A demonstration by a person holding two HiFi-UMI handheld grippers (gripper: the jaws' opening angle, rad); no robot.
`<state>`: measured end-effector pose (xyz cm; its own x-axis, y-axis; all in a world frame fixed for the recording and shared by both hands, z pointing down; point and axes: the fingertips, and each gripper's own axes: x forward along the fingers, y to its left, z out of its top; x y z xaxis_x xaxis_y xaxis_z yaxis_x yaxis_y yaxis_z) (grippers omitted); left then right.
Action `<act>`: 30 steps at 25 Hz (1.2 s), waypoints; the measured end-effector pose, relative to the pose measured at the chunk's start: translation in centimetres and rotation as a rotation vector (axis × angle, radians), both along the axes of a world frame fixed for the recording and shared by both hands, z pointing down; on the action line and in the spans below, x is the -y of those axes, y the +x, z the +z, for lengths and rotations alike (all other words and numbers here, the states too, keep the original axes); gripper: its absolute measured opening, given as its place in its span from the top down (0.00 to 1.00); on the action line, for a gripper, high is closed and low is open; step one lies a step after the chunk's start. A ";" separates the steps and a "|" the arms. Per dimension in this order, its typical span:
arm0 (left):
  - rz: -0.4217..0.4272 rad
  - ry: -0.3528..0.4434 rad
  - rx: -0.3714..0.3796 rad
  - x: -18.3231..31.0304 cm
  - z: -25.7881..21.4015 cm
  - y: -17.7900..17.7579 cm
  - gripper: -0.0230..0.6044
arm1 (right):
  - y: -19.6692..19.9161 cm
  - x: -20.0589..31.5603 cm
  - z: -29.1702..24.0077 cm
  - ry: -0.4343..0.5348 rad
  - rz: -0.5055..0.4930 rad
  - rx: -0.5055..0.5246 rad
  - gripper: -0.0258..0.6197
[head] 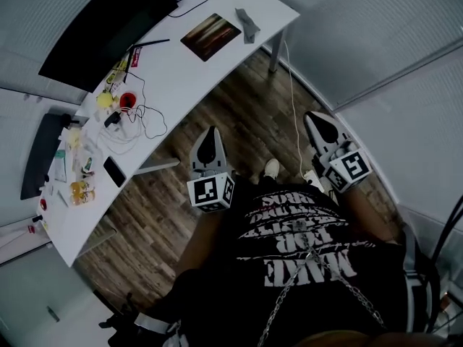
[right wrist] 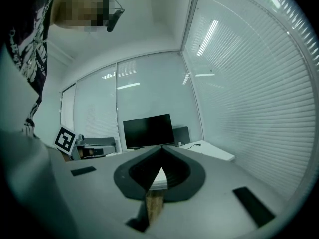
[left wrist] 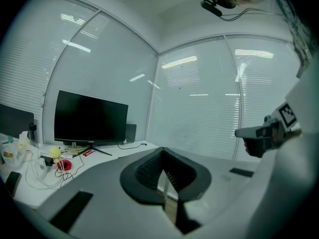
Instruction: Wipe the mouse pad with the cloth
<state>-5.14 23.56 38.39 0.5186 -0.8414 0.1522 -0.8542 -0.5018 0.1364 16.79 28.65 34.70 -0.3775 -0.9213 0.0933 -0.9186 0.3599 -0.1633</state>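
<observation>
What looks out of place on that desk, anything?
Nothing looks spilled or broken. One end of the desk is cluttered, with white cables in a loose tangle near its front edge. The cloth lies beside the mouse pad, not on it.

Seen from my remote station, the head view does not show me the hands behind the left gripper and right gripper. The person's black shirt runs off the frame's bottom edge. On the white desk, the clutter at its near end is too small for me to name. The mouse pad shows a print I cannot read. In the left gripper view, a second dark screen is cut off at the left.
</observation>
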 end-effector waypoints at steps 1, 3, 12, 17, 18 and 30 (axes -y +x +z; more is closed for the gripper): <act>0.010 -0.004 0.009 0.2 -0.1 0.6 0.96 | 0.6 0.5 -0.2 0.007 0.003 0.004 0.96; 0.037 -0.009 0.028 0.5 -0.4 1.4 0.96 | 1.2 1.4 -0.4 0.014 0.001 0.018 0.96; -0.009 -0.023 0.076 4.6 1.1 1.1 0.96 | 0.5 6.6 1.6 -0.020 -0.073 0.037 0.96; -0.008 -0.057 0.034 10.1 1.8 1.5 0.96 | 0.8 10.2 0.9 -0.013 -0.061 0.020 0.96; 0.015 -0.053 0.033 11.1 1.7 2.3 0.96 | 1.1 10.9 0.6 -0.004 -0.053 0.013 0.96; 0.185 -0.106 0.049 20.5 3.7 6.1 0.96 | 2.0 19.4 3.6 -0.108 0.032 0.036 0.96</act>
<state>0.93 3.02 42.06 0.6526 -0.7104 0.2636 -0.7557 -0.6357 0.1577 18.76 9.23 38.30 -0.3527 -0.9184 0.1796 -0.9223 0.3088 -0.2324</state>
